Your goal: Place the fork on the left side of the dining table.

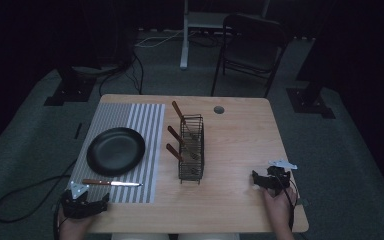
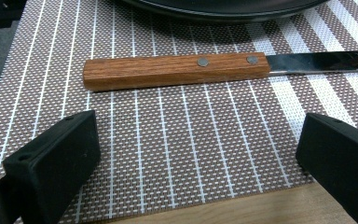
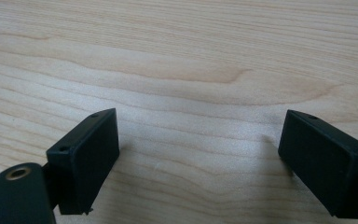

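With our left gripper (image 2: 186,154) spread just short of the wooden-handled steel knife (image 2: 177,71) at twelve o'clock, we judge the pickup is starting and next calls for easing forward and closing on the handle.

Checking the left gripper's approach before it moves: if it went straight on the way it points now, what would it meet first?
Most likely the knife: its wooden handle lies crosswise on the placemat just ahead of the open left gripper, with the plate beyond.

No readable text, labels, brands, numbers or signs anywhere on scene.
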`<state>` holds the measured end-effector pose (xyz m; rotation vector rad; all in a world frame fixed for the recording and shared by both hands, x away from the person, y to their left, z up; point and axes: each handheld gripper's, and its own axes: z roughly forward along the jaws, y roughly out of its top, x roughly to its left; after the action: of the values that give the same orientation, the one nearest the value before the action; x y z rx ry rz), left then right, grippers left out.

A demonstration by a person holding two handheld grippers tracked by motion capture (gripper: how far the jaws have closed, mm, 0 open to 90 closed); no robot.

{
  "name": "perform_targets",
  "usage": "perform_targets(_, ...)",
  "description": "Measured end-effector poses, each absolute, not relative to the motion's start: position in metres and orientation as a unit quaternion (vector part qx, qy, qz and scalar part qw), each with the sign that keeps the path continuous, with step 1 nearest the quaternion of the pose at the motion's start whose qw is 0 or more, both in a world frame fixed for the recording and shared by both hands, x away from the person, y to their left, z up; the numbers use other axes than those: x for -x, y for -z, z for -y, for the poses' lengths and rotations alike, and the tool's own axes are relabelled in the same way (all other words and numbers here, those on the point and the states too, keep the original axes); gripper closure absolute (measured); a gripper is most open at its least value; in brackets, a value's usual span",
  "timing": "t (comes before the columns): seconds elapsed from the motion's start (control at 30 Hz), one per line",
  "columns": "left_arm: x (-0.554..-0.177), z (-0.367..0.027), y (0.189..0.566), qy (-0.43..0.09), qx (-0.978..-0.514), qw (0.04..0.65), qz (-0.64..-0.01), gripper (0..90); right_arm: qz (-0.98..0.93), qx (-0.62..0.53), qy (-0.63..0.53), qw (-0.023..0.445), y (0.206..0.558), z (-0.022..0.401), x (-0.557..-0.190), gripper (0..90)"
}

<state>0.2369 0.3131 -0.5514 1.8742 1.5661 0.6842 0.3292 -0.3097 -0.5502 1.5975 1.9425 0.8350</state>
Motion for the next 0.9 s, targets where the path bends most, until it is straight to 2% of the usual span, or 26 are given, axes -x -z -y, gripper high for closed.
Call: perform_targets(0.9,-0.236,-0.308,0.537,-0.231,-0.716,0.278,-0.597,0.7,-0.711,-0.585,-0.306,0.243,0.55,0.31,-0.329,11.9)
